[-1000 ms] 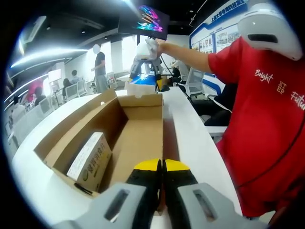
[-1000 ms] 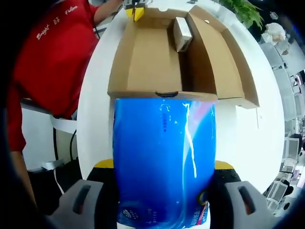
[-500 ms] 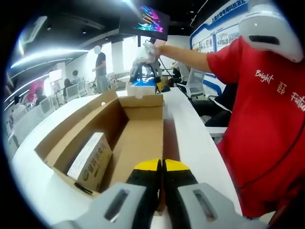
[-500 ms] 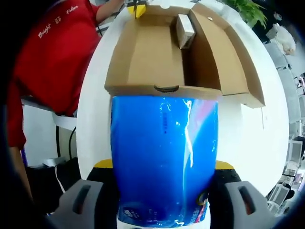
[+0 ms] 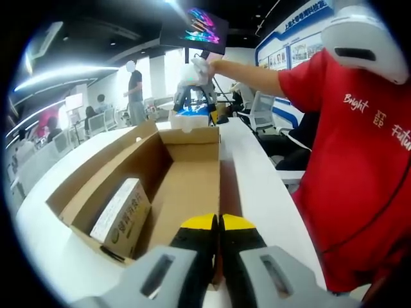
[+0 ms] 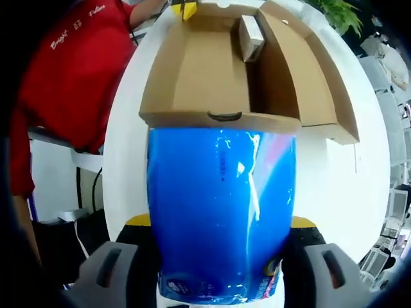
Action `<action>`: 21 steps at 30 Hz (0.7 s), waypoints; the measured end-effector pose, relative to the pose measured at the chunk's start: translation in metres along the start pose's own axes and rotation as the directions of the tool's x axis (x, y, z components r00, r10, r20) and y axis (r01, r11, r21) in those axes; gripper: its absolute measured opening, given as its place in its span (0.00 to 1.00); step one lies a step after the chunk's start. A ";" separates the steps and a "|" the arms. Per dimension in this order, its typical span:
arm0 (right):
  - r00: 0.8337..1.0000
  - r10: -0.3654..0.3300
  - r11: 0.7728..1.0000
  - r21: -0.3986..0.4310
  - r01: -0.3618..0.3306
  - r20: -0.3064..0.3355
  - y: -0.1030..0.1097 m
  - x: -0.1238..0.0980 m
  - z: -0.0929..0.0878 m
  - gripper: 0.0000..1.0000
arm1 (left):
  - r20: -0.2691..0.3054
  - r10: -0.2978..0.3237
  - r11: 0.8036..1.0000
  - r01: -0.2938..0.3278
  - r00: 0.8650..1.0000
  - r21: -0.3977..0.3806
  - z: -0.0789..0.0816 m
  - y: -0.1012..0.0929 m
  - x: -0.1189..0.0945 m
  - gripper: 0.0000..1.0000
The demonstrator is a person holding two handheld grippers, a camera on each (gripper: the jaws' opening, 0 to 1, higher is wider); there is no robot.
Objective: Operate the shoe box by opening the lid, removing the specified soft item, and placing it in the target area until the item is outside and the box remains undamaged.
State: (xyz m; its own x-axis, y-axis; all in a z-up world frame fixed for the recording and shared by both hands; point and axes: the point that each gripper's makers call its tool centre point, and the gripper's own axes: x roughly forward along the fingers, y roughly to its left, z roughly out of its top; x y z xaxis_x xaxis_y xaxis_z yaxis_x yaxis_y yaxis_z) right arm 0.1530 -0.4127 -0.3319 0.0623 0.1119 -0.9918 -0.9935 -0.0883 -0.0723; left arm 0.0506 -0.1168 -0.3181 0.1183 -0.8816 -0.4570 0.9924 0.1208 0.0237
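An open brown shoe box (image 5: 186, 186) lies on the white table (image 5: 257, 186), its lid (image 5: 103, 170) folded out to one side. A small white carton (image 5: 122, 215) lies inside it. My left gripper (image 5: 218, 222) is shut, its yellow tips pinching the box's near end wall. My right gripper (image 6: 221, 221) is shut on a soft blue plastic pack (image 6: 221, 205), held above the table just outside the box's (image 6: 218, 70) other end. In the left gripper view the right gripper (image 5: 194, 77) and the blue pack (image 5: 191, 111) show beyond the far wall. The left gripper (image 6: 183, 9) appears at the box's far end.
A person in a red shirt (image 5: 359, 160) stands close along the table's side. Office chairs and other people are in the background. A monitor hangs overhead. The table edge (image 6: 119, 160) curves close beside the box.
The right gripper has shifted slightly with the blue pack, staying just beyond the box's end. The left gripper and box have not moved.
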 end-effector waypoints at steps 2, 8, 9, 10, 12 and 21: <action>1.000 -0.005 1.000 -0.024 0.005 -0.001 -0.001 0.000 0.000 0.79 | -0.002 -0.002 1.000 0.002 1.000 -0.001 0.000 0.000 0.000 0.01; 1.000 -0.015 0.999 -0.040 0.015 0.007 0.000 0.000 0.000 0.80 | -0.003 -0.001 1.000 0.001 1.000 -0.004 0.000 0.000 0.000 0.01; 1.000 -0.017 0.999 -0.040 0.017 0.007 -0.001 0.000 0.000 0.81 | -0.003 -0.001 1.000 0.001 1.000 -0.004 0.000 0.000 0.000 0.01; 1.000 -0.019 0.999 -0.043 0.019 0.009 -0.001 0.000 0.000 0.81 | -0.003 -0.001 1.000 0.001 1.000 -0.004 0.000 0.000 0.000 0.01; 1.000 -0.022 0.999 -0.037 0.022 0.012 -0.001 0.000 0.000 0.81 | -0.005 -0.001 1.000 0.001 1.000 -0.005 0.000 0.000 0.000 0.01; 0.997 -0.073 0.997 -0.037 0.074 0.028 -0.004 -0.001 0.002 0.84 | -0.006 -0.003 1.000 0.003 1.000 -0.007 0.000 0.000 0.000 0.01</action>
State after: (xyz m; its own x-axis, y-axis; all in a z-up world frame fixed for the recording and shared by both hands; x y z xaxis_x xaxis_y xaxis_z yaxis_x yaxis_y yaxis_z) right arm 0.1569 -0.4106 -0.3307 0.1315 0.1453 -0.9806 -0.9820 -0.1162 -0.1490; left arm 0.0506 -0.1168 -0.3184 0.1154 -0.8793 -0.4620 0.9925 0.1214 0.0168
